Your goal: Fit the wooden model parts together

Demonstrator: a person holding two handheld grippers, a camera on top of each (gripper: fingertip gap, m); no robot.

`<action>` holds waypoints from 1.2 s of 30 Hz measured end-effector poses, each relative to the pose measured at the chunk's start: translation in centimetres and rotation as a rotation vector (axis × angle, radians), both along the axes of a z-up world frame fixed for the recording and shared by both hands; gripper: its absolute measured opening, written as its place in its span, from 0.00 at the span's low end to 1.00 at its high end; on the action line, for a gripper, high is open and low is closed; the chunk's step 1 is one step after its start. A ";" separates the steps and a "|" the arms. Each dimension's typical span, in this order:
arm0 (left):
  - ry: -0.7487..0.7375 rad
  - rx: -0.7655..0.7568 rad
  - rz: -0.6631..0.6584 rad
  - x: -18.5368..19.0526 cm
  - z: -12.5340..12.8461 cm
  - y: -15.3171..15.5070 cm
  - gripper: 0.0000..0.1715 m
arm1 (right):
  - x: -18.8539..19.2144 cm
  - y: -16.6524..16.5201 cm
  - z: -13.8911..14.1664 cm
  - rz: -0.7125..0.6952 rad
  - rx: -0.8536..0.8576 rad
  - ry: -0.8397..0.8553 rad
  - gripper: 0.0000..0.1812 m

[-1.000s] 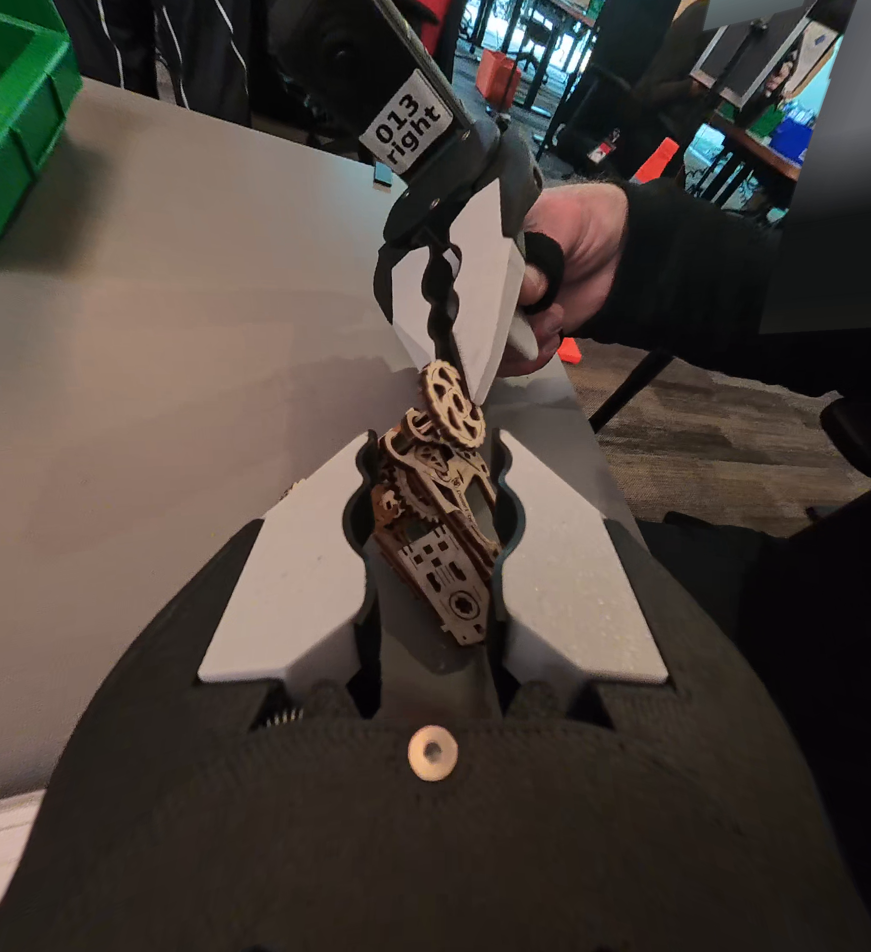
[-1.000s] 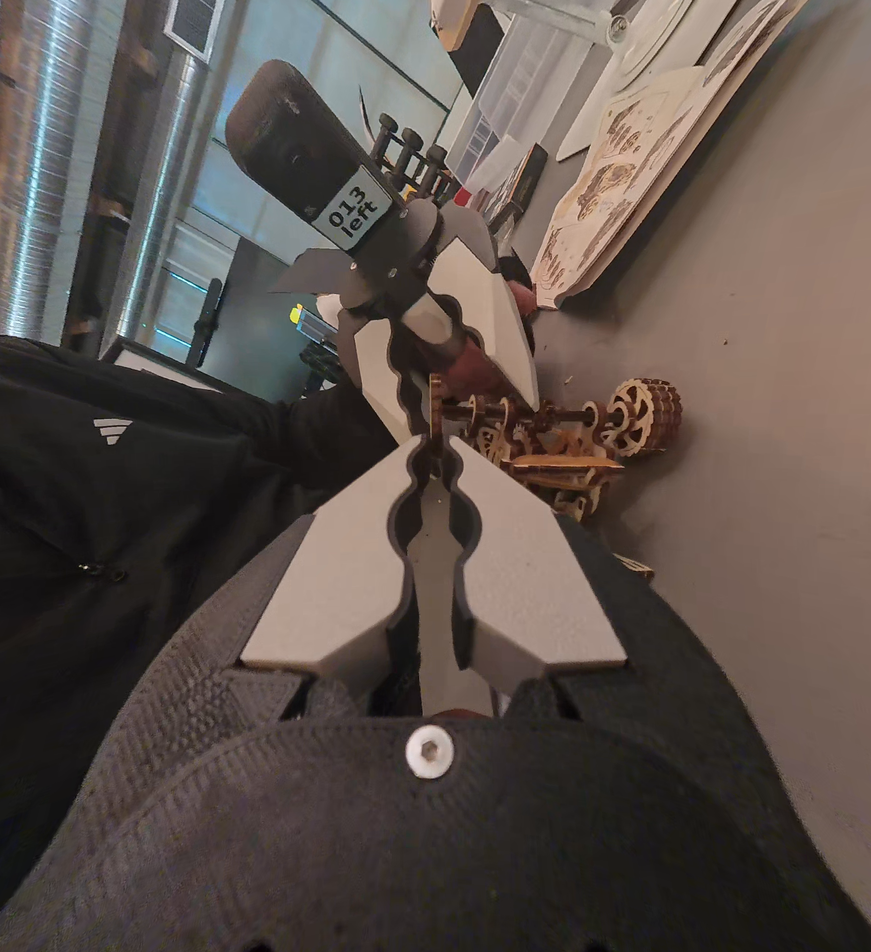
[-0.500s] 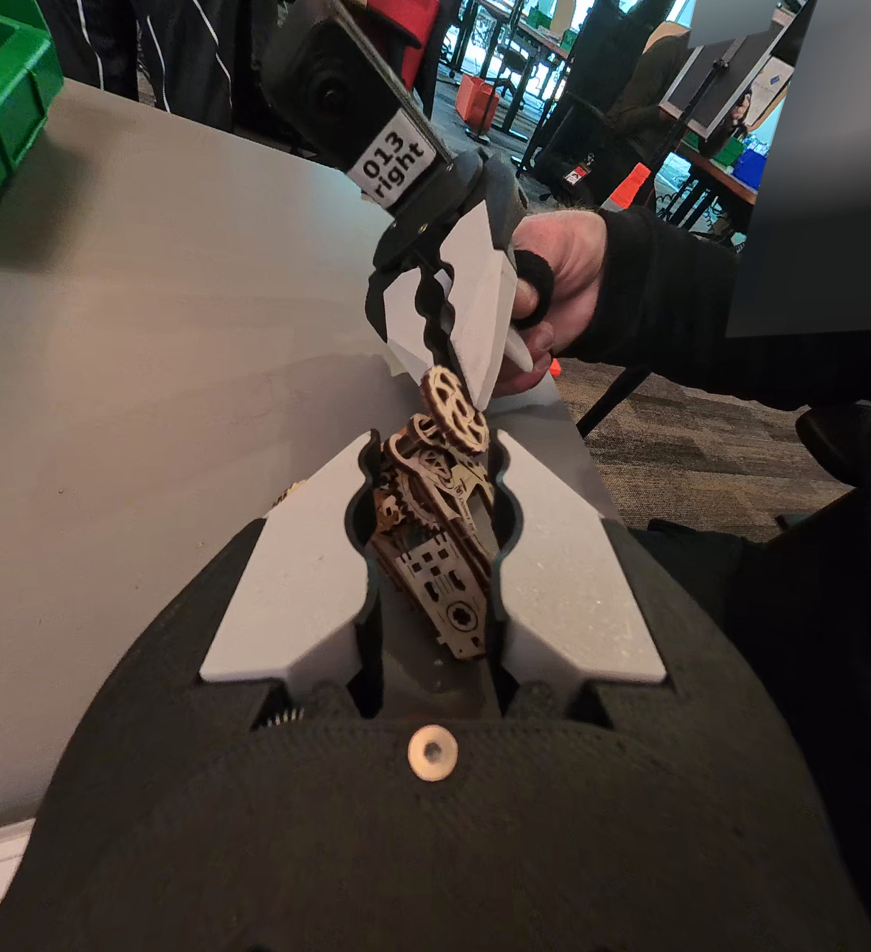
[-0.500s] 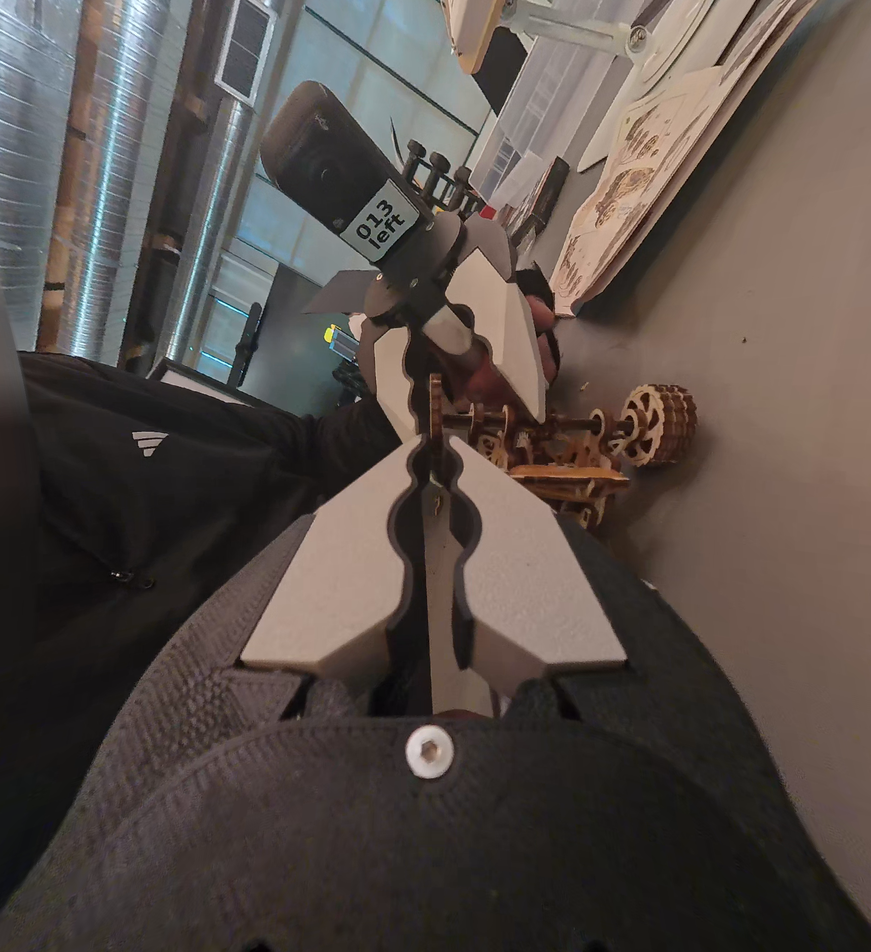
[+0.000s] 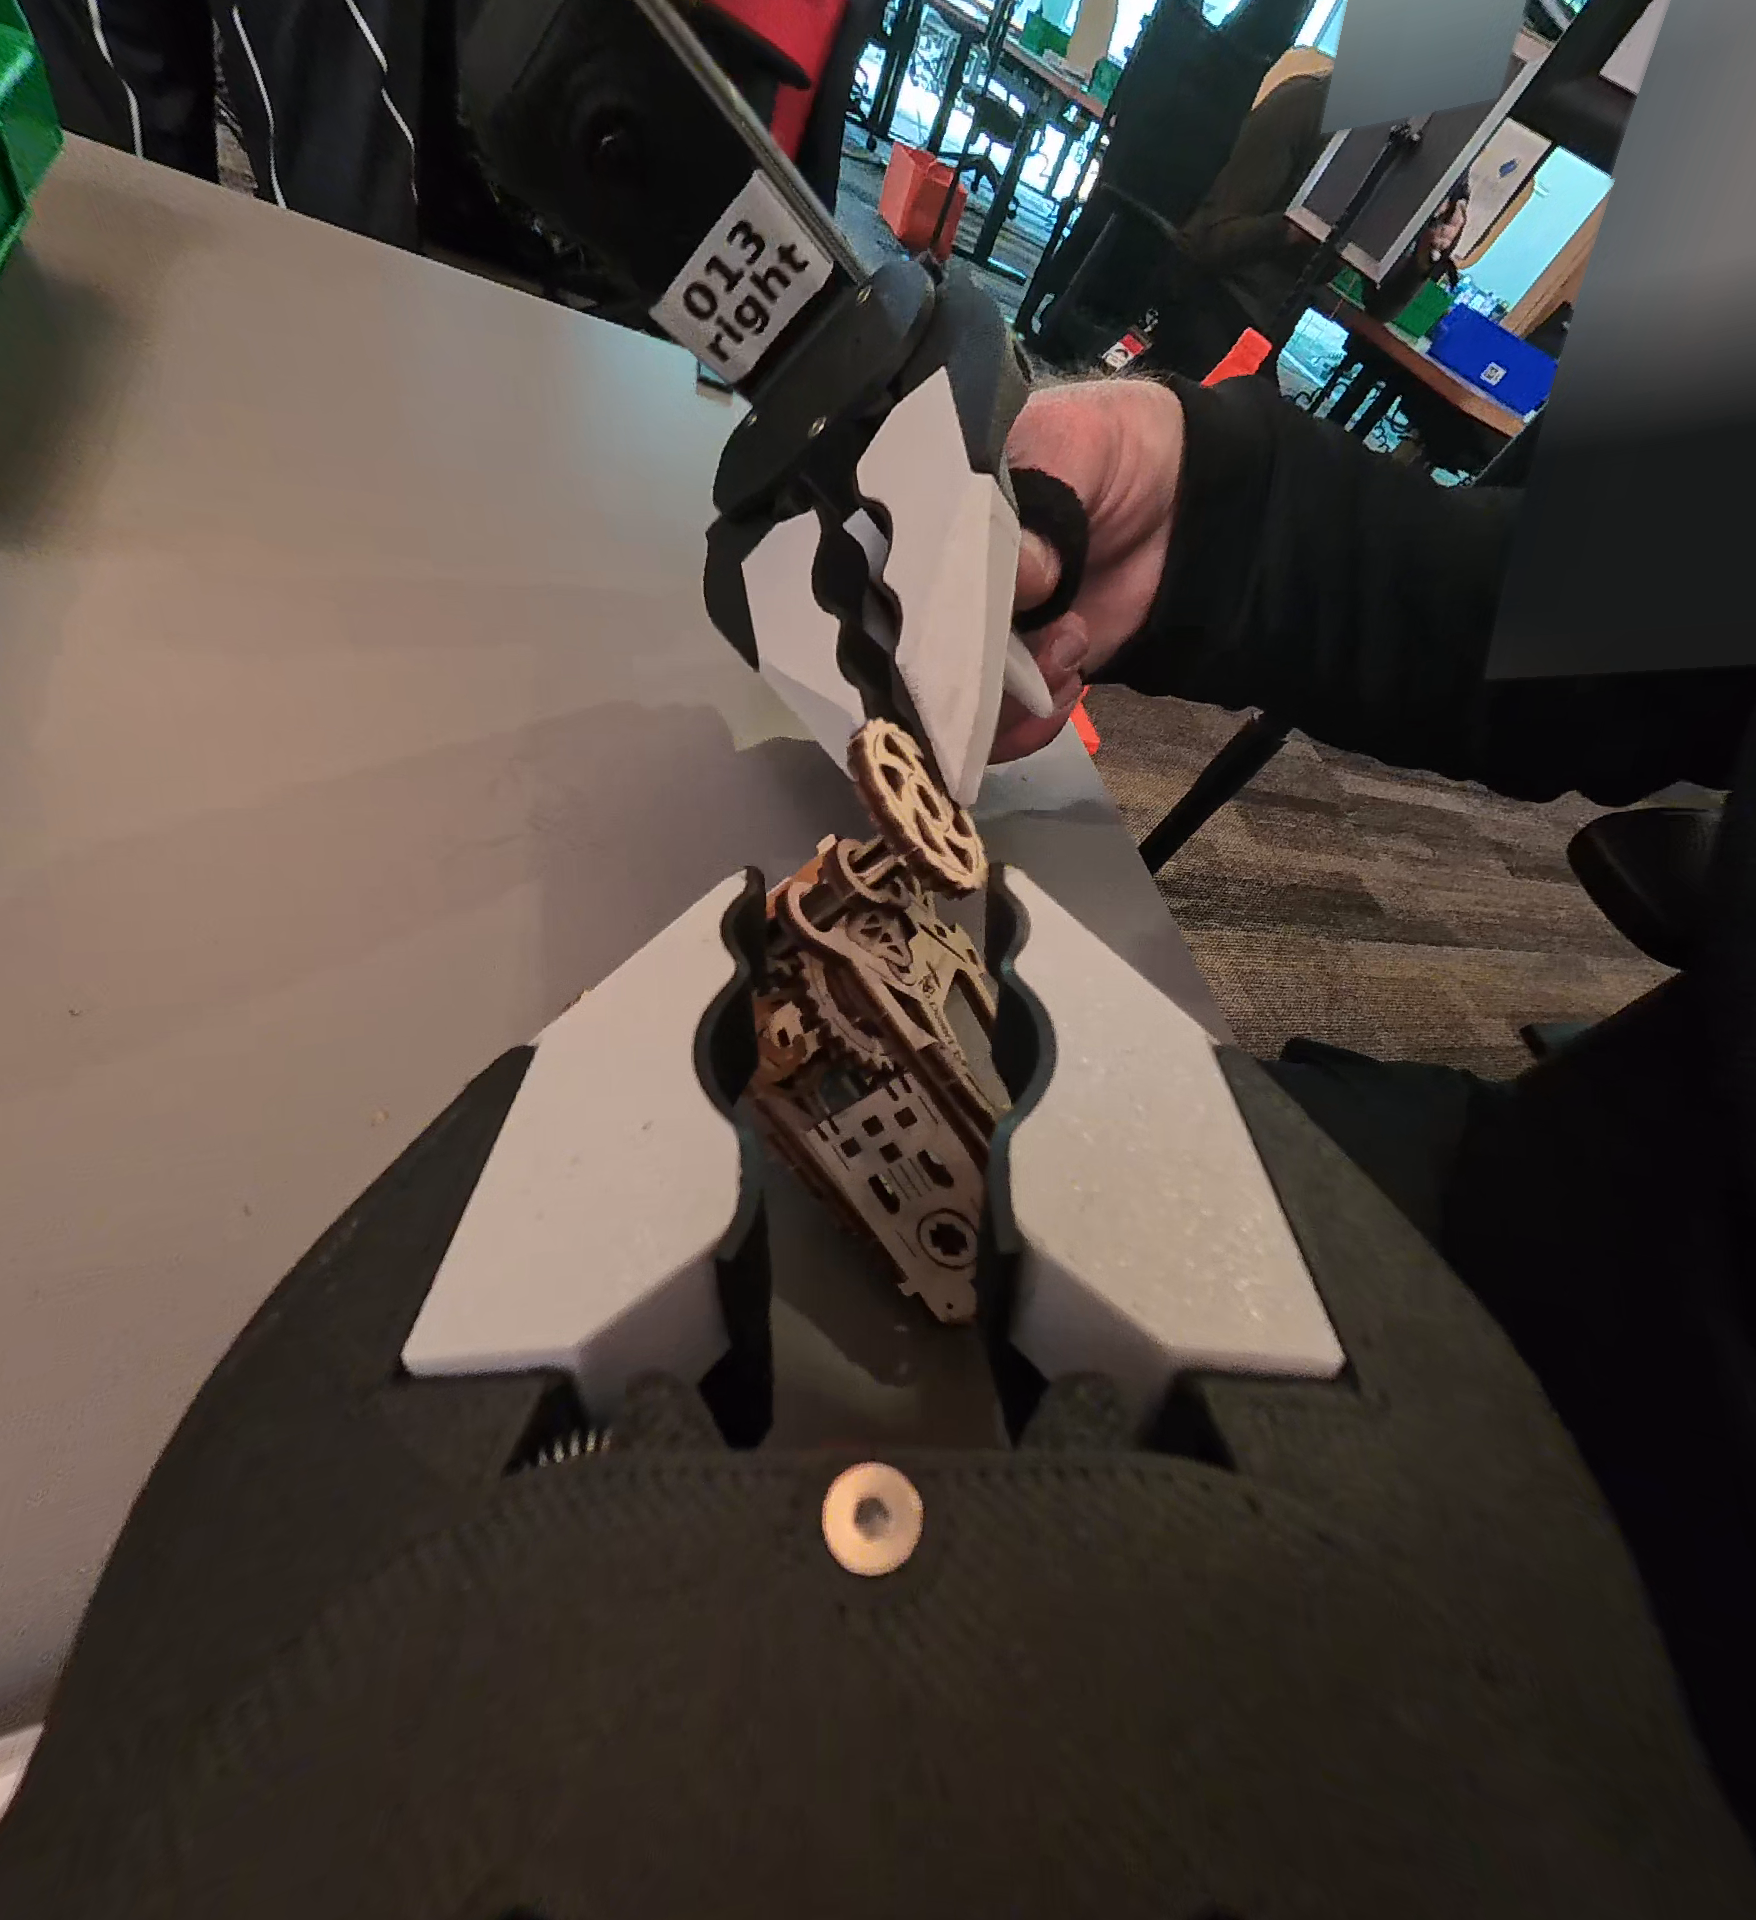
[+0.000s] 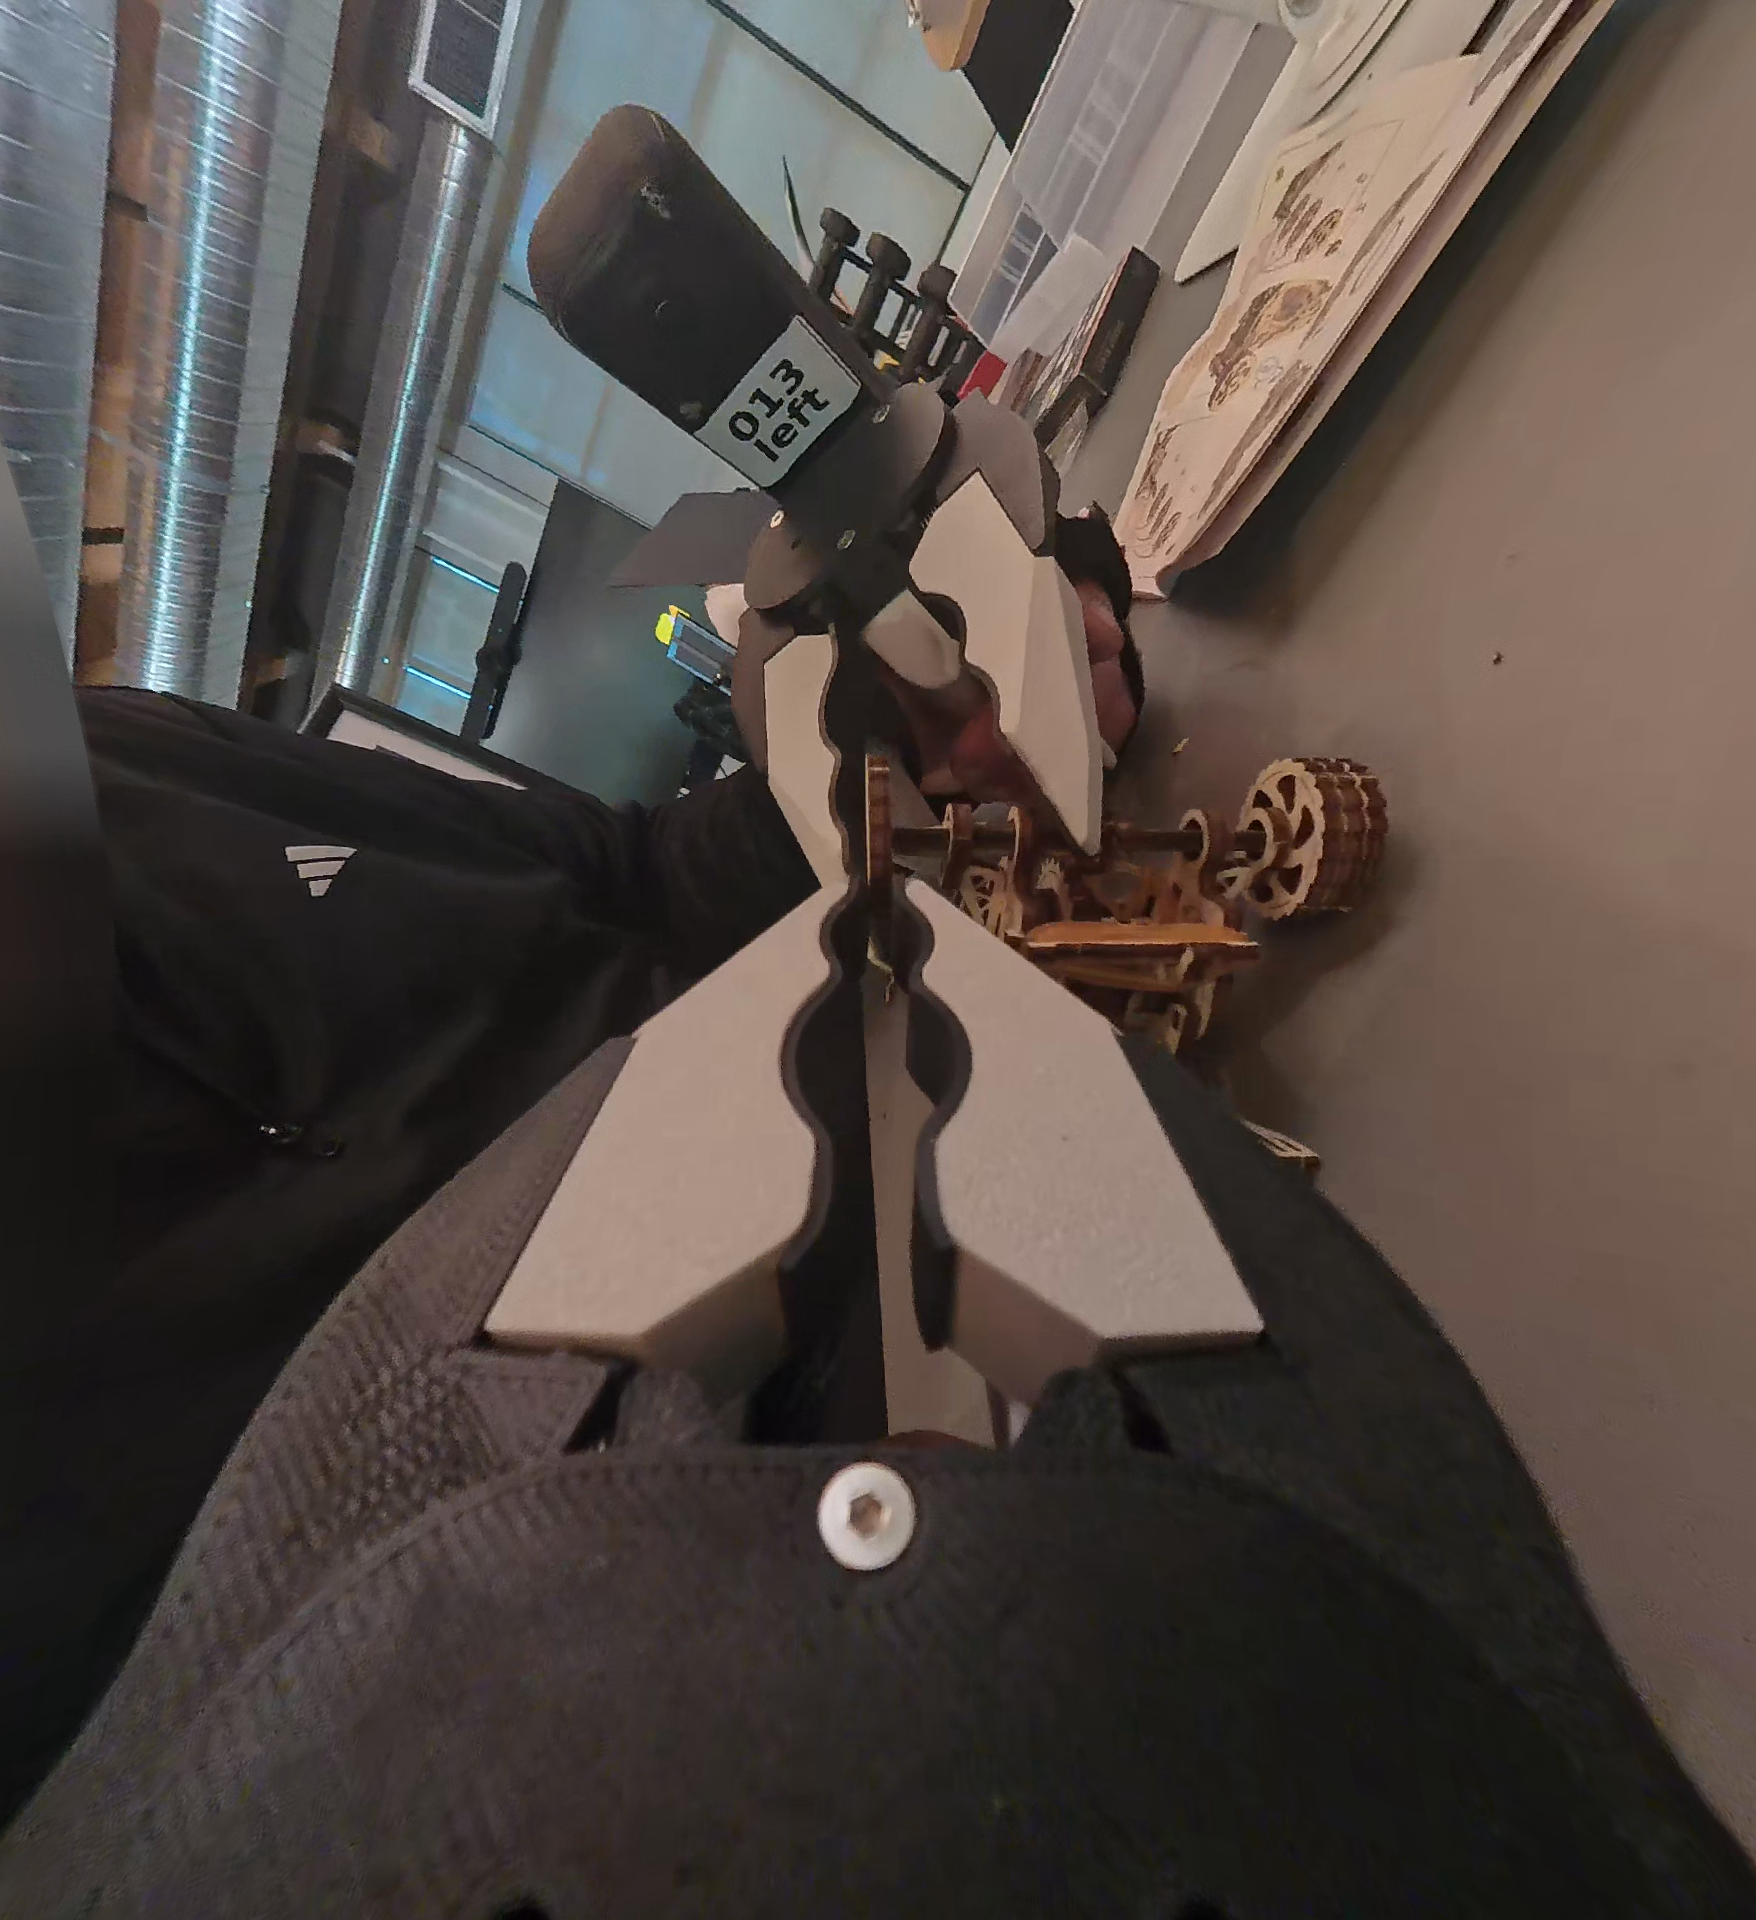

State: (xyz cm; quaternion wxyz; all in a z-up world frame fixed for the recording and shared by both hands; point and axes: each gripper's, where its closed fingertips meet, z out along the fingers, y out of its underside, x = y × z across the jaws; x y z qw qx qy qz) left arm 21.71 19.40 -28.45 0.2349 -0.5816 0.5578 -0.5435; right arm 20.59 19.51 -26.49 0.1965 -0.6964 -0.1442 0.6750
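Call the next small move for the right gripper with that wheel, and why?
Probably press the wooden wheel a little further onto the axle end of the wooden model. The right gripper pinches the wheel by its rim, the left gripper clamps the model body, and the wheel sits at the axle tip, seemingly not fully seated.

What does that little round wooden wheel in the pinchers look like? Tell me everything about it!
The little wooden wheel is a thin, pale disc of cut plywood, with curved spokes and small bumps round its rim. The right gripper pinches its top edge. It stands on edge, above the grey table, at the end of a thin axle of the wooden model, which the left gripper holds. From the right wrist view it looks like a slim strip.
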 end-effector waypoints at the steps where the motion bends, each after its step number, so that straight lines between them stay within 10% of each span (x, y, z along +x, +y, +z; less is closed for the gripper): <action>1: -0.002 -0.002 0.000 0.1 0.0 0.0 0.23 | 0.0 0.0 0.0 0.000 -0.004 0.006 0.01; 36: -0.021 -0.071 0.013 -0.1 0.1 -0.1 0.26 | -1.0 0.2 0.2 0.002 -0.020 0.040 0.01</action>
